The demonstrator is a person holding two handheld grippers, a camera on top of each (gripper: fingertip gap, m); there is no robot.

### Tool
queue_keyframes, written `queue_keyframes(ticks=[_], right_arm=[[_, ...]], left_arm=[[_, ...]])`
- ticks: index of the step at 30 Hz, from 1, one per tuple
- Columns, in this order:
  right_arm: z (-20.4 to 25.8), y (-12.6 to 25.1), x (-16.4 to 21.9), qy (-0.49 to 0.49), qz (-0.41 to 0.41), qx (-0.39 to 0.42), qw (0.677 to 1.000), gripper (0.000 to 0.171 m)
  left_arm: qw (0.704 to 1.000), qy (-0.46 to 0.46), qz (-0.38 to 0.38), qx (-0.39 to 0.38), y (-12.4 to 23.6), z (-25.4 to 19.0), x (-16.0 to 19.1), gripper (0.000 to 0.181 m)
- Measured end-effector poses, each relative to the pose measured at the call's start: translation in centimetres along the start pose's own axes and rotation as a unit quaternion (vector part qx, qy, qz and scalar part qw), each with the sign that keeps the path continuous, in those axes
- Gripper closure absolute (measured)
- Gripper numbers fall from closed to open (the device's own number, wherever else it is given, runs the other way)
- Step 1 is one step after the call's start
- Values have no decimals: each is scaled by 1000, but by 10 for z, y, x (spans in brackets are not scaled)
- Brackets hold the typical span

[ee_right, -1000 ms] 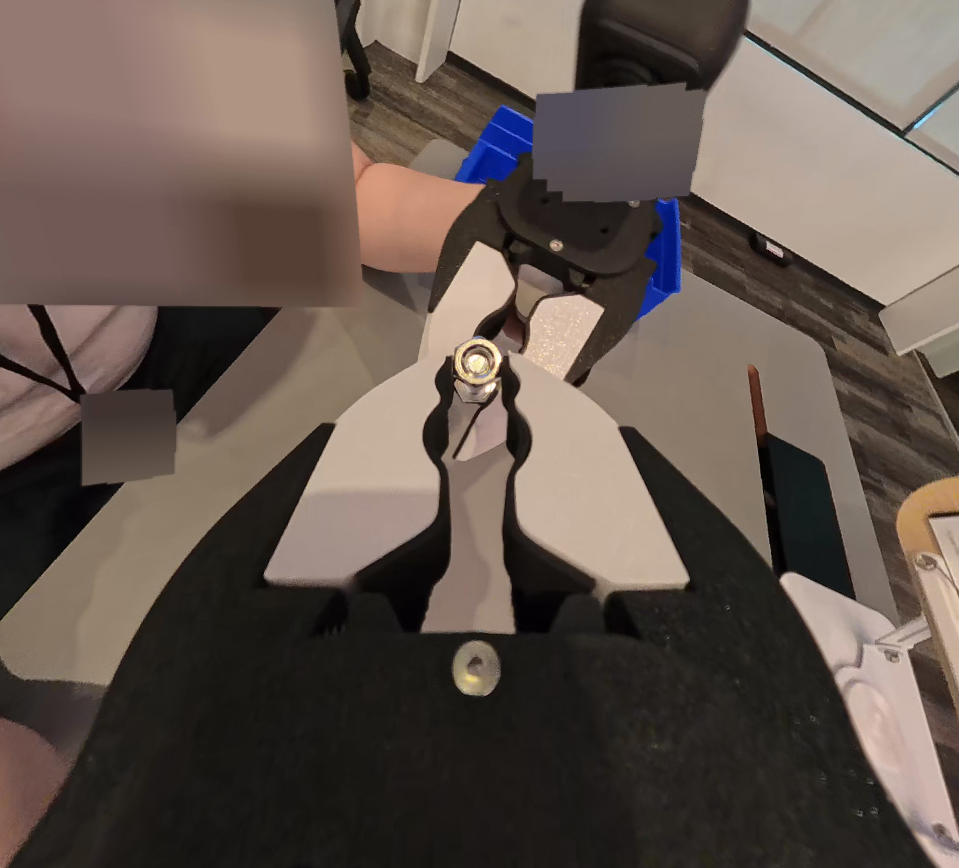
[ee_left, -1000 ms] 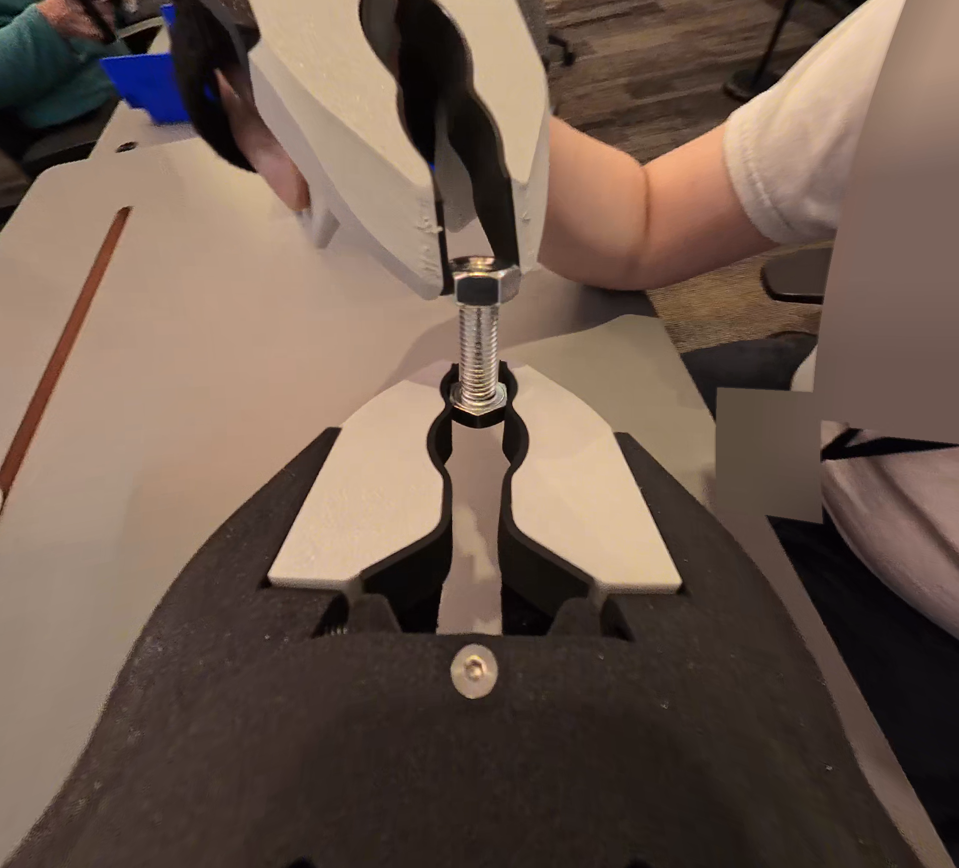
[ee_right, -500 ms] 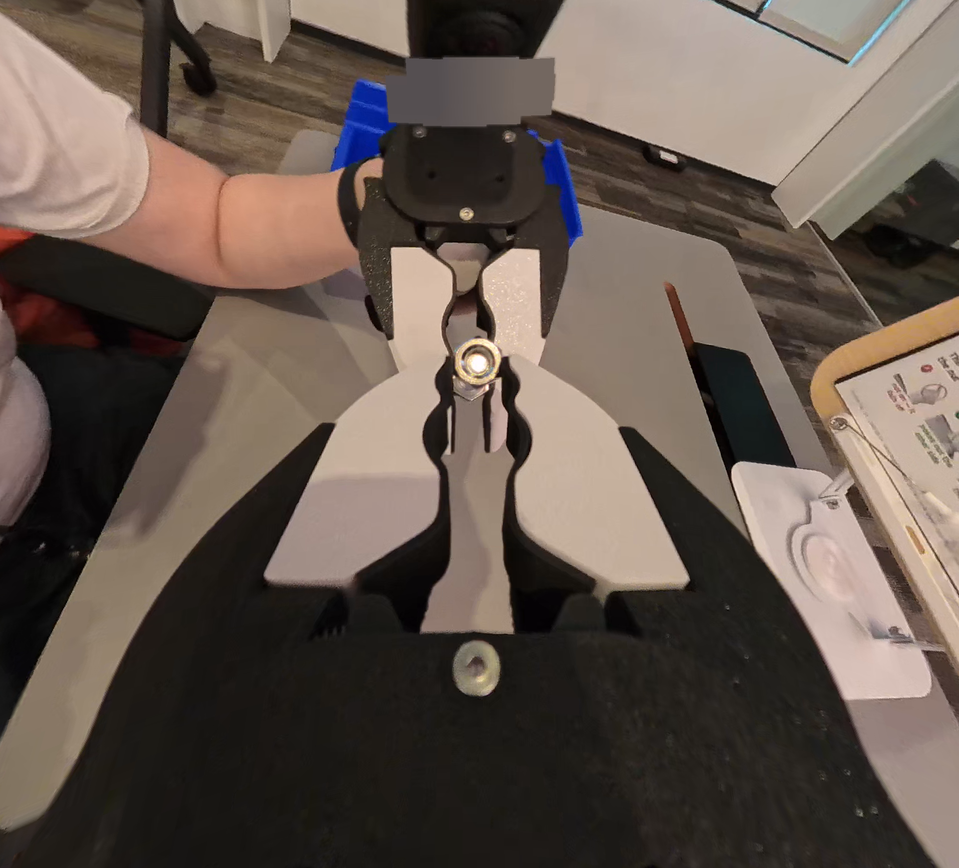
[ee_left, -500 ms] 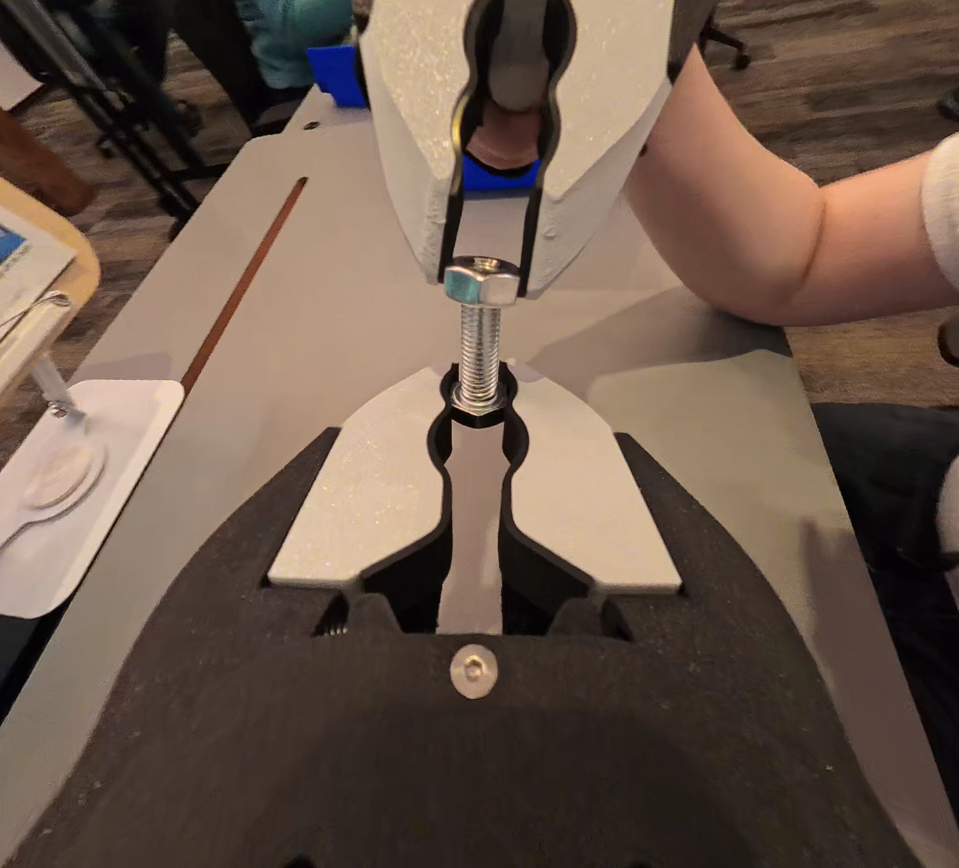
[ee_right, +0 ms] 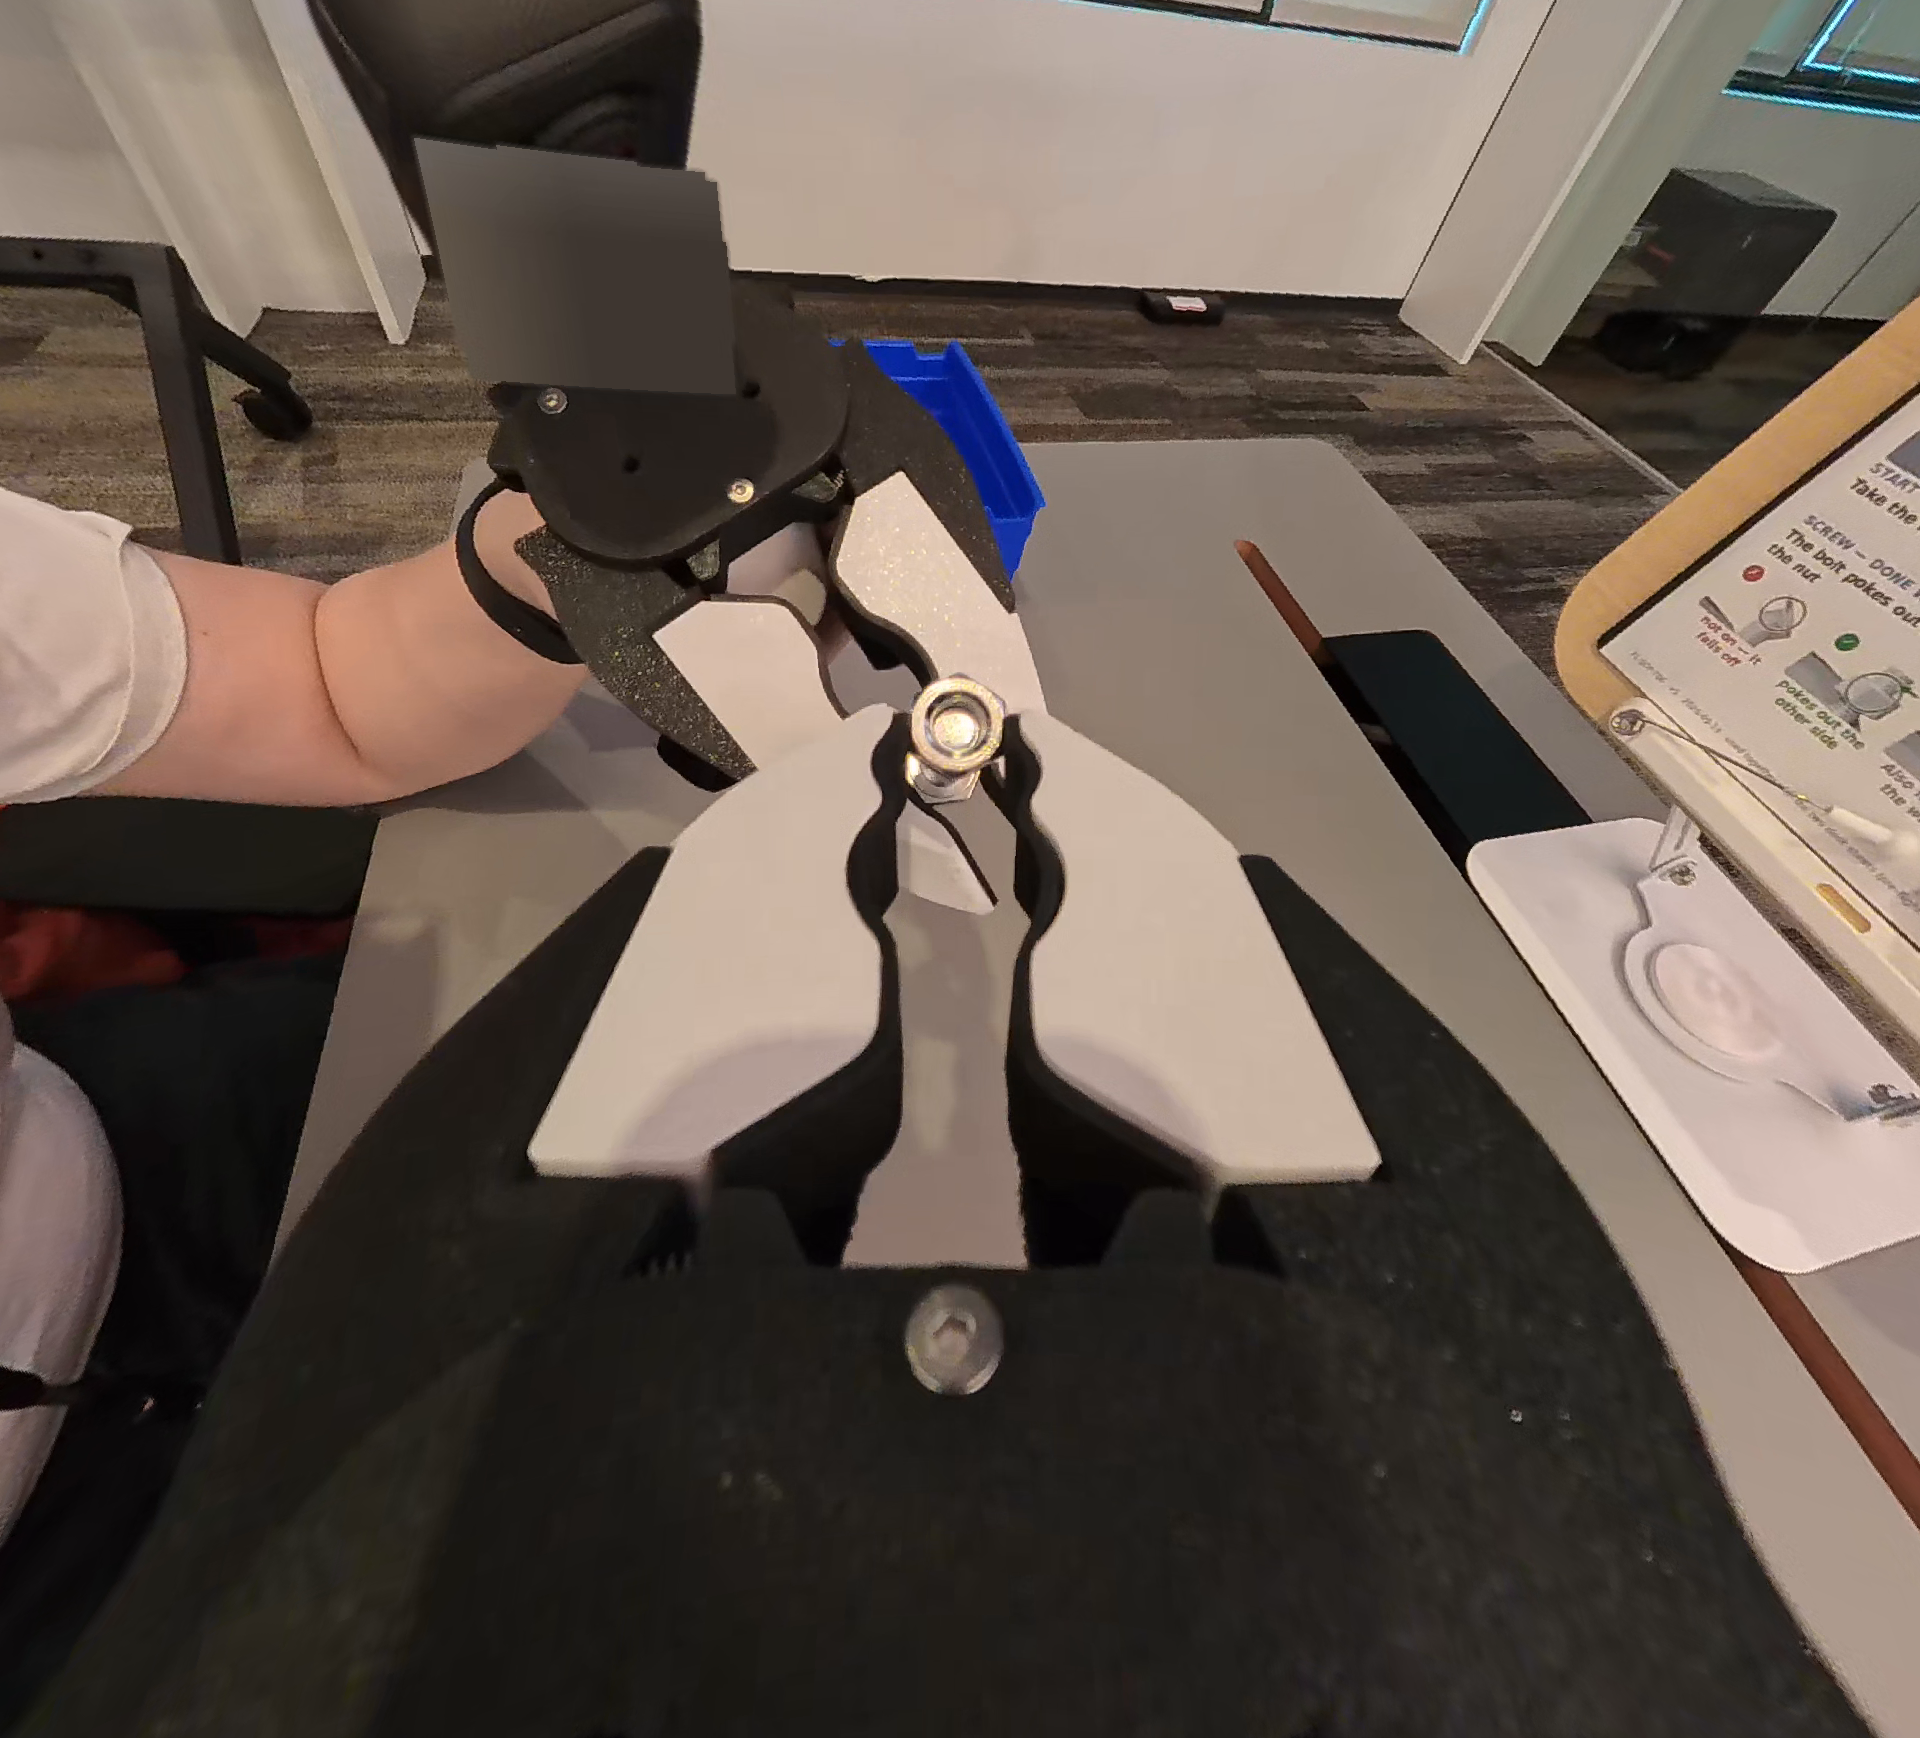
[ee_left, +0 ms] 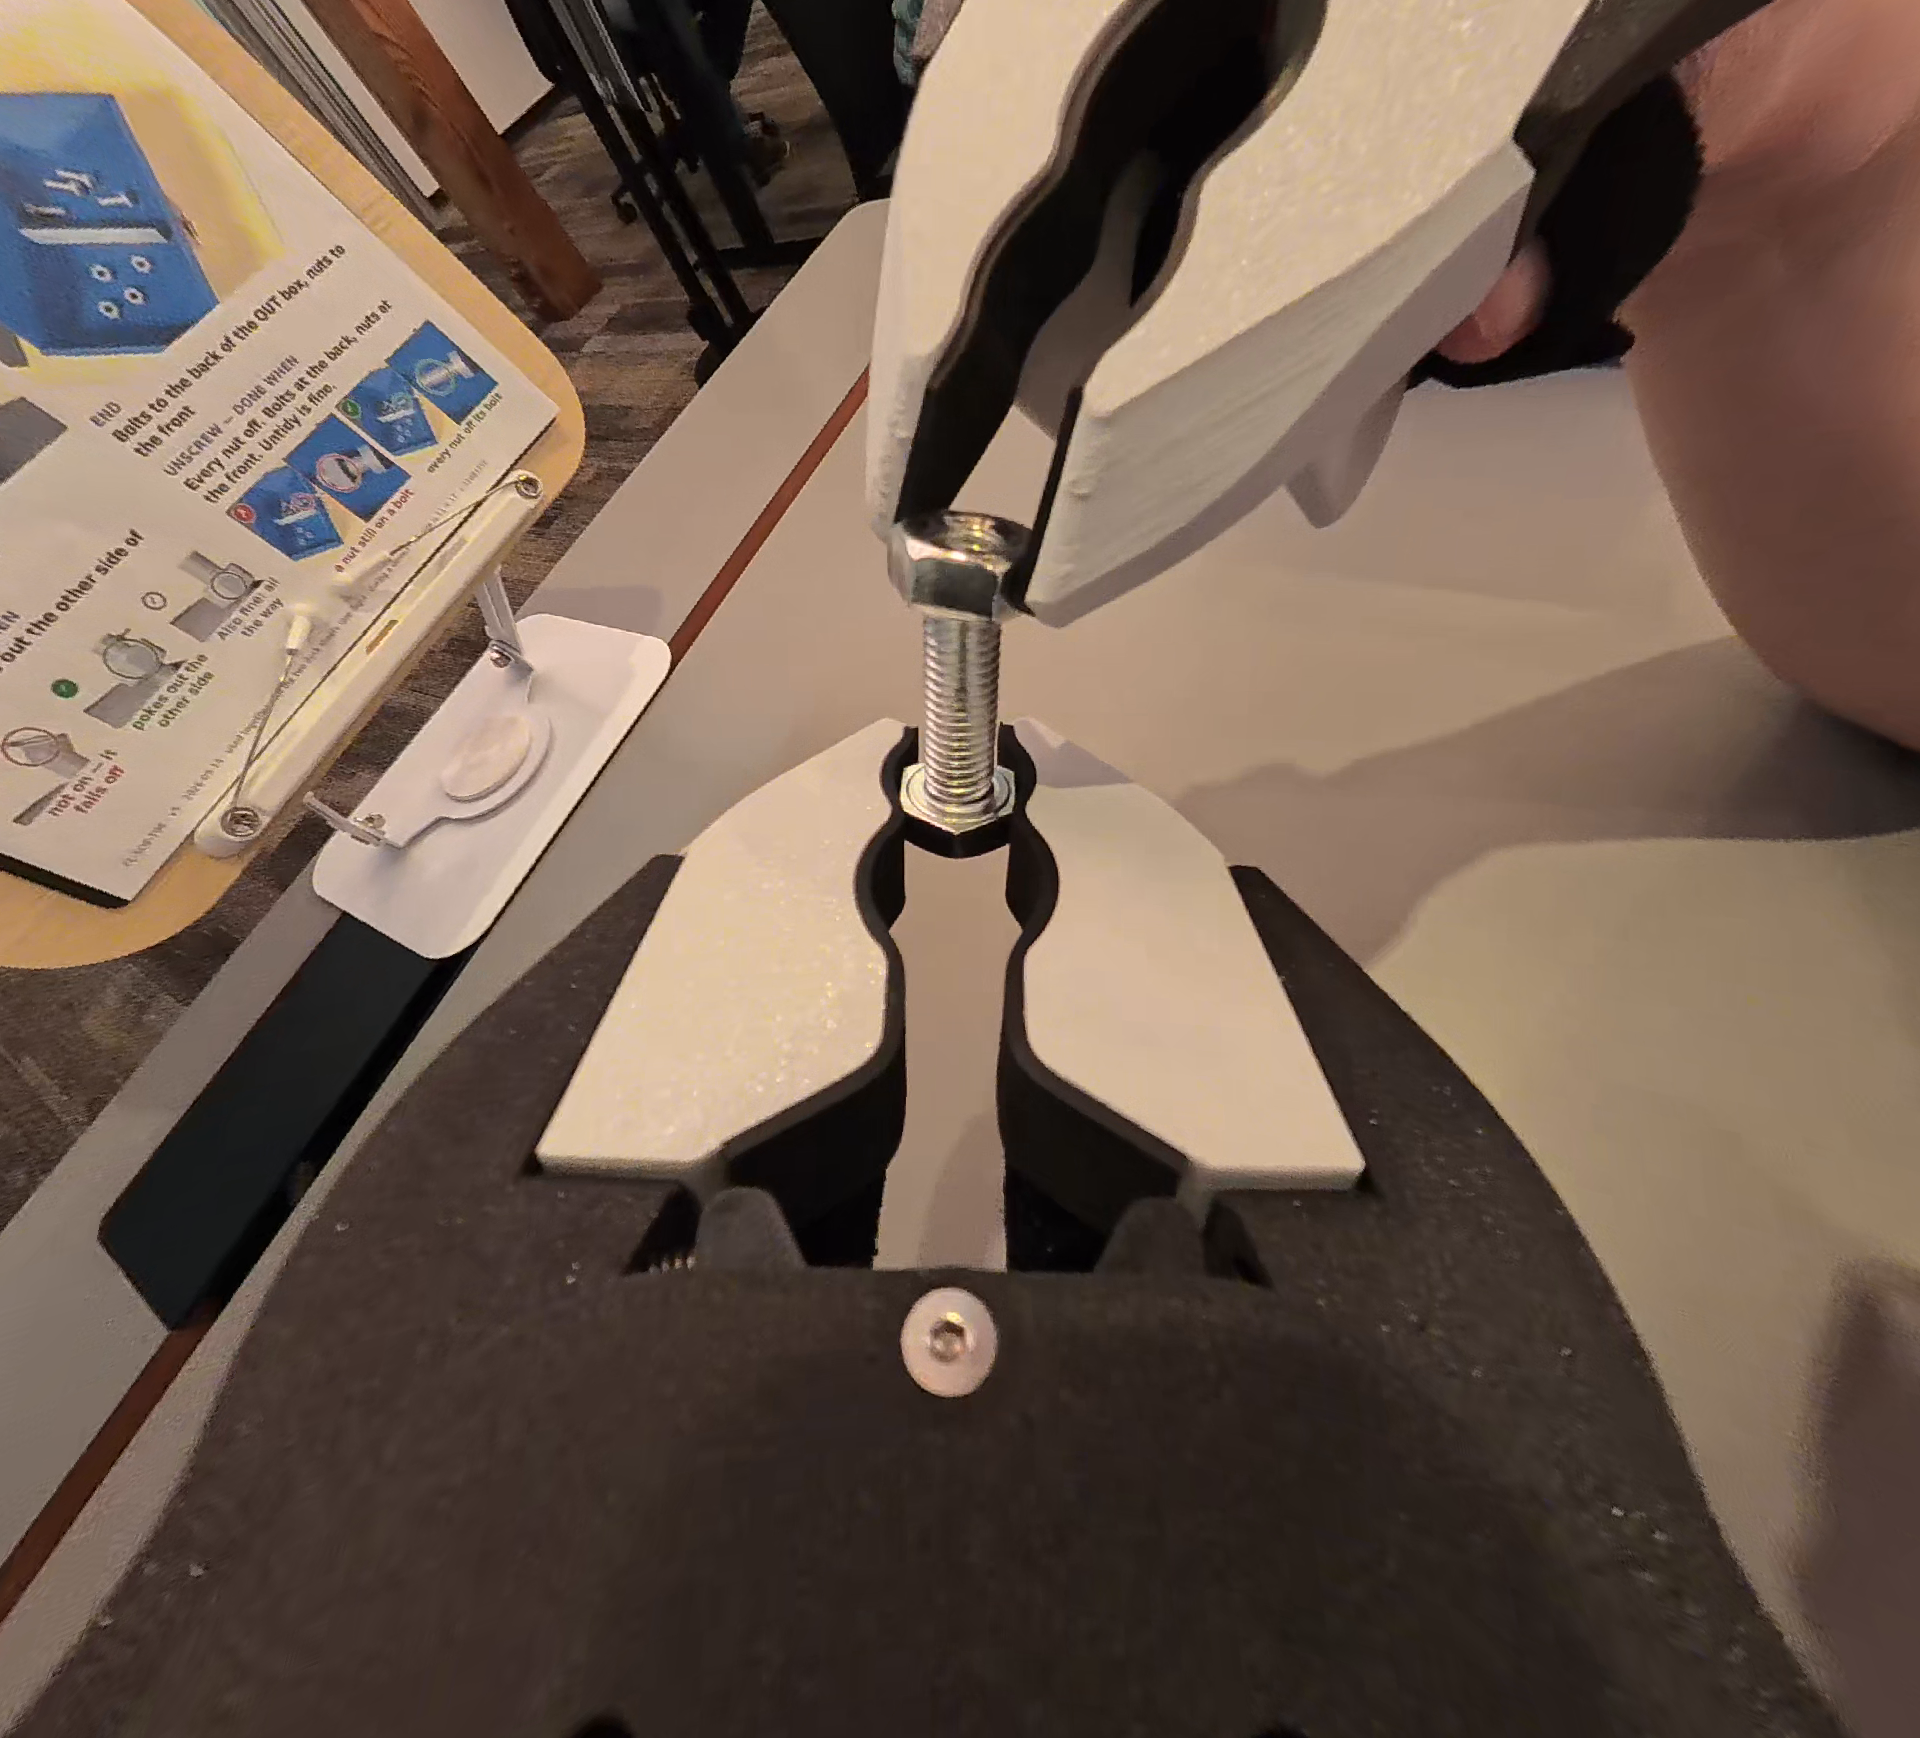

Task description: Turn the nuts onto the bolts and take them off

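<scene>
Room, left wrist view: wood-look floor, dark desk legs and a wooden post beyond the table edge; someone seated far off, mostly hidden.
Surface: plain grey table (ee_left: 1558, 1013), with a printed instruction board (ee_left: 208, 493) propped on a white stand (ee_left: 488, 784) at its left edge.
Left gripper (ee_left: 951, 815): clamped on the hex head of the bolt (ee_left: 961, 701), apparently to keep the shank from spinning, threads pointing away from the camera.
Right gripper (ee_left: 966, 545): reaching in from above, pinched on the nut (ee_left: 951, 571), tilted to one side as if partway through a wrist twist.
Nut position: at the far tip of the thread, well apart from the head, held clear above the table.
Step, as a judgement: either first turns on or last turns off; direction impossible to tell from a single moment.

Room, right wrist view: white walls, tall windows, a black mesh office chair (ee_right: 499, 5), patterned carpet.
Surface: same grey table, a blue bin (ee_right: 977, 441) at the far edge behind the left gripper, board and stand to the right.
Grip, seen end-on: own fingers closed on the nut's flats, bolt tip shining in the nut's bore, head behind it in the other gripper.
Reason for alignment: both tools roughly on the bolt's axis, so that twisting one turns the thread without bending it.
Risk: little thread engaged, so a slipped grip likely to drop the nut.
</scene>
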State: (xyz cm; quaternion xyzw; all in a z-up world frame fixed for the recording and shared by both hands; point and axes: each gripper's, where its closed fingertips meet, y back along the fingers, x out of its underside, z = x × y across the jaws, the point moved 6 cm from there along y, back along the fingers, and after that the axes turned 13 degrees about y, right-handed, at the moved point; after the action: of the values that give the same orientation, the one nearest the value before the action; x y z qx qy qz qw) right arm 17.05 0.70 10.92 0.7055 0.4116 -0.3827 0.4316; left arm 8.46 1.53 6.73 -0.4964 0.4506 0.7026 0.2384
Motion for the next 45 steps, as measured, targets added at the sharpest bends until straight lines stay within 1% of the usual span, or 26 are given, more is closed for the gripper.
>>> queue_keyframes(ticks=[9,15,26,32,35,38,41,42,45], right_arm=[[-2,-2,4,-5,9,-4,1000,154],[0,-2,2,11,7,3,1000,151],[0,-1,1,15,6,1,1000,152],[1,5,-5,32,-17,3,999,143],[7,15,-6,69,-26,-27,997,141],[10,27,3,140,-19,-43,989,137],[15,30,13,216,-18,-59,974,136],[16,30,14,224,-25,-65,972,136],[21,30,8,208,-65,-97,971,137]], left_arm=[[1000,-4,12,-4,-3,1,3,167],[1000,4,12,20,-4,-2,4,167],[1000,1,8,19,-5,-2,3,167],[999,7,-1,34,-1,-3,0,167],[998,1,0,59,0,-6,1,167],[992,-2,3,129,1,-15,3,167],[983,4,12,185,-1,-24,6,167],[981,3,16,196,-2,-27,8,167],[979,-9,29,202,-6,-32,11,167]])
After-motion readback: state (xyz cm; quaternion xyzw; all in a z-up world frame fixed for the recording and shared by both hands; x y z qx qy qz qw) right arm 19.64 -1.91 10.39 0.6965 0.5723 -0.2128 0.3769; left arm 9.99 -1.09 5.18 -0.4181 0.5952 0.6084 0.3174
